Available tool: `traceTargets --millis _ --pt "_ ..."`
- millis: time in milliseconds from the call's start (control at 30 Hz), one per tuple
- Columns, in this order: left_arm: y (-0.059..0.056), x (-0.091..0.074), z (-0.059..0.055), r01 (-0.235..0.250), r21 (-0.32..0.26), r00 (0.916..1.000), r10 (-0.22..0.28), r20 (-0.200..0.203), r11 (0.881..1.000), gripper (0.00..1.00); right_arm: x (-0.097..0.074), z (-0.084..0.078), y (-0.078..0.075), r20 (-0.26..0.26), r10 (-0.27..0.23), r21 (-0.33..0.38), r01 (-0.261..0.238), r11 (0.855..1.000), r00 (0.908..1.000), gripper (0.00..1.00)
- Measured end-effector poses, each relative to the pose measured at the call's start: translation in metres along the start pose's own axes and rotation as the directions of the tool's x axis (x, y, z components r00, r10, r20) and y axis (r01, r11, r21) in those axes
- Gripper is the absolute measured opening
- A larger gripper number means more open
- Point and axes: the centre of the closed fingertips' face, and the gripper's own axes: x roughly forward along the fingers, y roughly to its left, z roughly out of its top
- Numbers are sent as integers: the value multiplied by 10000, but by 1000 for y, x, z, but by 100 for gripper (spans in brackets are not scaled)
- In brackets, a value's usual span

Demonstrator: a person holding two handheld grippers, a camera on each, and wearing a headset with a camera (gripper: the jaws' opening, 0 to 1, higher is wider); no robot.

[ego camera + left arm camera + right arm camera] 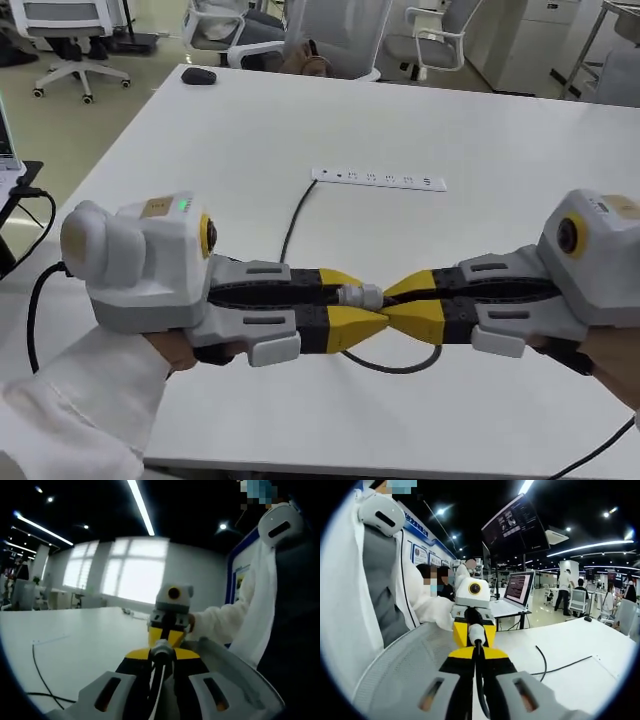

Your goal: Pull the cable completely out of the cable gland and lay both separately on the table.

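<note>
Head view, with both gripper views. Two hand-held grippers meet tip to tip above a white table (480, 120).

The only enclosing part is the cable gland (362, 297), a short grey-white sleeve. The black cable (400, 368) appears to pass through it, though the joint is too small to resolve.

The gland's long axis runs left to right across the head view. It is roughly level and in line with both grippers, held off the table surface.

The left gripper (345, 300) is clenched on the gland, which sits between its yellow fingertips. The right gripper (405, 303) faces it with its tips just beside the gland's right end. It is clenched on the cable, and in the right gripper view the cable runs back between its jaws. Below the meeting tips the cable sags in a slack loop toward the table.

Farther back on the table, well apart from the grippers, lie a white power strip (378, 180) with its own dark cord and a dark mouse (198, 76) near the far edge.
</note>
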Motion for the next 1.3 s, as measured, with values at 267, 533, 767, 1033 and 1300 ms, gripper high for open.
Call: traceTargets --millis 267,533,767,1033,1300 --pt "7 -6 -1 -298 -446 9996 299 13 9986 17 -3 -9 -7 -498 -172 -76 168 9998 9986 3" --pt "13 -13 2 -526 -693 9981 547 286 9962 17 -20 -36 -17 -1469 -696 -313 657 9973 9867 3" --pt "17 -15 3 -717 -830 9962 754 431 9940 17 -42 -77 -27 -2472 -1267 -133 1273 9918 9606 3" --pt "18 -14 4 -737 -779 9956 778 513 9942 17 -53 -90 -27 -2531 -1576 70 1647 9863 9545 3" --pt "18 -10 -2 -847 -633 9961 860 178 9944 17 -49 -66 -26 -1820 -1601 547 1726 9835 9702 12"
